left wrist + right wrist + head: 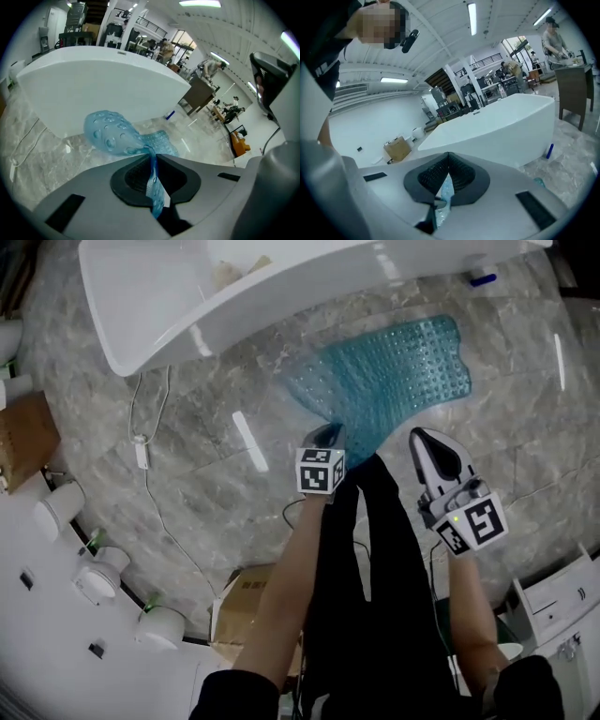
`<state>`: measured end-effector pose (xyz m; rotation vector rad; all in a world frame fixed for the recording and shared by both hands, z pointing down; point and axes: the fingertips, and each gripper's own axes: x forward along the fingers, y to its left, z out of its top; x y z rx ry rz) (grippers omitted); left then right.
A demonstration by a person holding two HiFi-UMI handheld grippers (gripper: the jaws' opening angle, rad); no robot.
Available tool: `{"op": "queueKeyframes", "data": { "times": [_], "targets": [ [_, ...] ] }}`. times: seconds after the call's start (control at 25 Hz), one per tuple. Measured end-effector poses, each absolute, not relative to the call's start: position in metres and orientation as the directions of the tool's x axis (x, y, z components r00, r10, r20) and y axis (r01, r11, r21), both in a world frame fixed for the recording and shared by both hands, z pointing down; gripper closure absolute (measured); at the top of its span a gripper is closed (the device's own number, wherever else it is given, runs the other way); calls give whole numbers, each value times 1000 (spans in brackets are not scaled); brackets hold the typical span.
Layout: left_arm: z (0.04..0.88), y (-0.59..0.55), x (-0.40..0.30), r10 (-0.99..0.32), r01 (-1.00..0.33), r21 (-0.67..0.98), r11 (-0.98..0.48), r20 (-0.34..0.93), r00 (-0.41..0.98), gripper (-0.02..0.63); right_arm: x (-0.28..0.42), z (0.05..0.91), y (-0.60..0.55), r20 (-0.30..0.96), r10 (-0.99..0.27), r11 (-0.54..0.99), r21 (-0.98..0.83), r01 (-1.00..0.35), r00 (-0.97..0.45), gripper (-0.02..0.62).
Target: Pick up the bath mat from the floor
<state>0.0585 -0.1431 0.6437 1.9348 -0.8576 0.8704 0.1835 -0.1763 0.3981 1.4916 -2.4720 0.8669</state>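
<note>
Two hand-held grippers fill the foreground of the head view, both clenched on a teal bath mat [394,371]. Seen from the left gripper [326,434], the jaws are pinched tight on a fold of the studded mat [112,133], which billows up just ahead of them. Seen from the right gripper [424,437], the pads meet on a pale blue strip of the same mat [443,190]. From above, the mat is bunched at the grippers and fans out toward 1 o'clock above the grey marble floor [206,456]; whether its far edge touches the floor cannot be told. A white bathtub [234,315] stands at 11 o'clock from the mat, close to its far corner. A small blue bottle [483,279] lies on the floor at 1 o'clock. A white cable [142,454] trails across the marble at 9 o'clock, and a cardboard box [248,601] sits at 7 o'clock by the person's left arm.
</note>
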Motion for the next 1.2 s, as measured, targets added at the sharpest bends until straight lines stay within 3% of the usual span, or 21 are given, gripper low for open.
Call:
{"op": "queueKeyframes", "data": {
  "times": [0.6, 1.2],
  "targets": [
    [447, -136, 61, -378, -761, 347, -548, 709, 595, 565, 257, 255, -143, 306, -883, 280, -264, -923, -356, 583],
    [272, -115, -91, -571, -753, 172, -636, 551, 608, 565, 129, 136, -112, 144, -911, 362, -169, -917, -387, 583]
  ]
}}
